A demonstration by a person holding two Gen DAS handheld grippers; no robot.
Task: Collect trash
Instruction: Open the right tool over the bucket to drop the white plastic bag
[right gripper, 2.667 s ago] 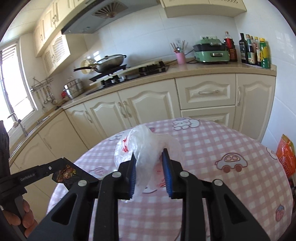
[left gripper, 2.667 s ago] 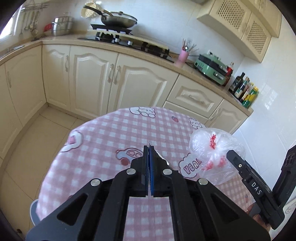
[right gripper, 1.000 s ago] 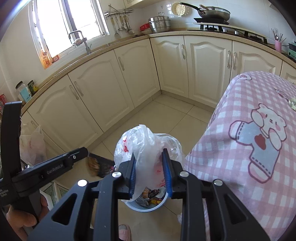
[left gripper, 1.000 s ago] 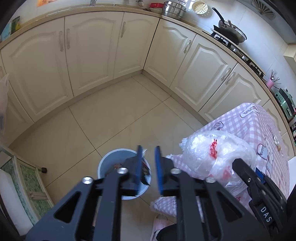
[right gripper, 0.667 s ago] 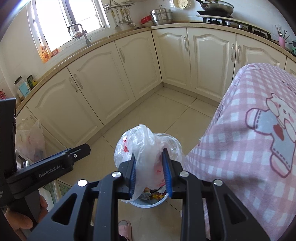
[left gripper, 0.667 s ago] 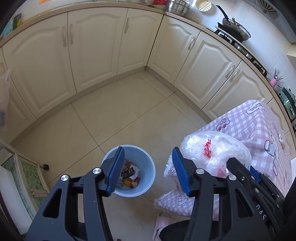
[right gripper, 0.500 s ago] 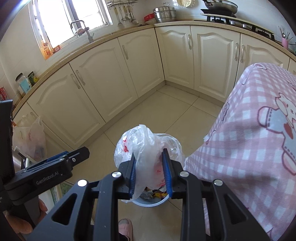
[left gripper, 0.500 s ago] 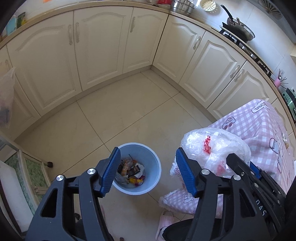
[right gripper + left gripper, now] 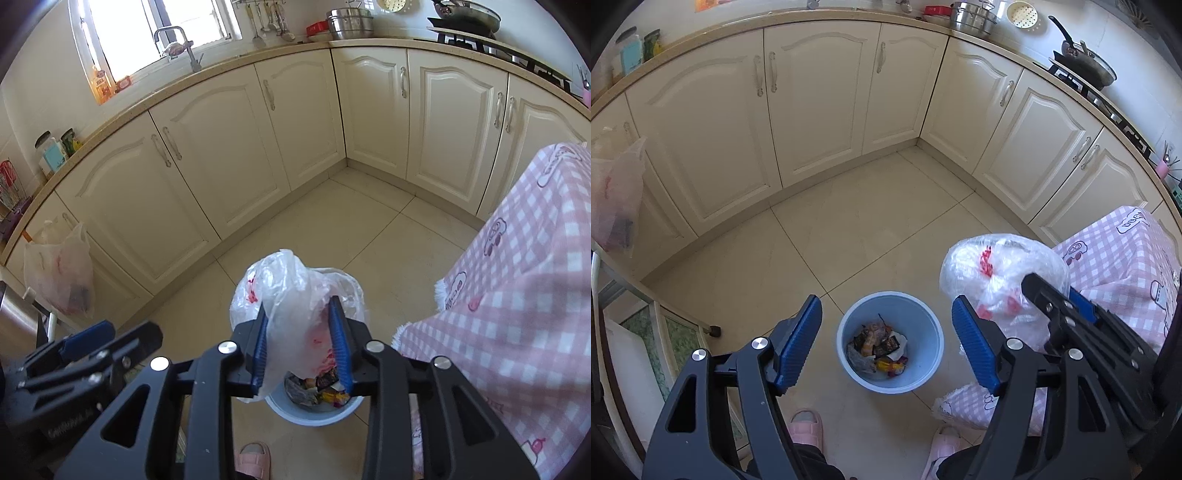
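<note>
— Directly below, a blue bin [image 9: 890, 341] is seen on the tiled kitchen floor [image 9: 871, 229], wrappers [image 9: 877, 349] already lying in its bottom. Which gripper is placed to feed it?

— Only one is loaded. A crumpled clear plastic bag [image 9: 291, 295] with red print is pinched between the blue pads of the right gripper [image 9: 301, 345], its jaws drawn in to a narrow gap filled by the plastic. Nothing is held by the left gripper [image 9: 886, 341], whose fingers are spread wide on either side of the bin's mouth.

— And how is the bag placed against that mouth?

— In the right wrist view the bag is hung above the bin [image 9: 314, 408], whose rim shows just beneath the fingertips. From the left wrist view the bag [image 9: 1003, 282] is seen up and to the right of the opening, near the draped edge of the pink checked tablecloth [image 9: 1123, 258]. No long axis can be made out; it is a loose ball.

— So what is called for next?

— A release over the opening is judged likely; how well the bag is centred cannot be told. A second bag [image 9: 59, 275] is left hanging on the far left cabinets.
</note>
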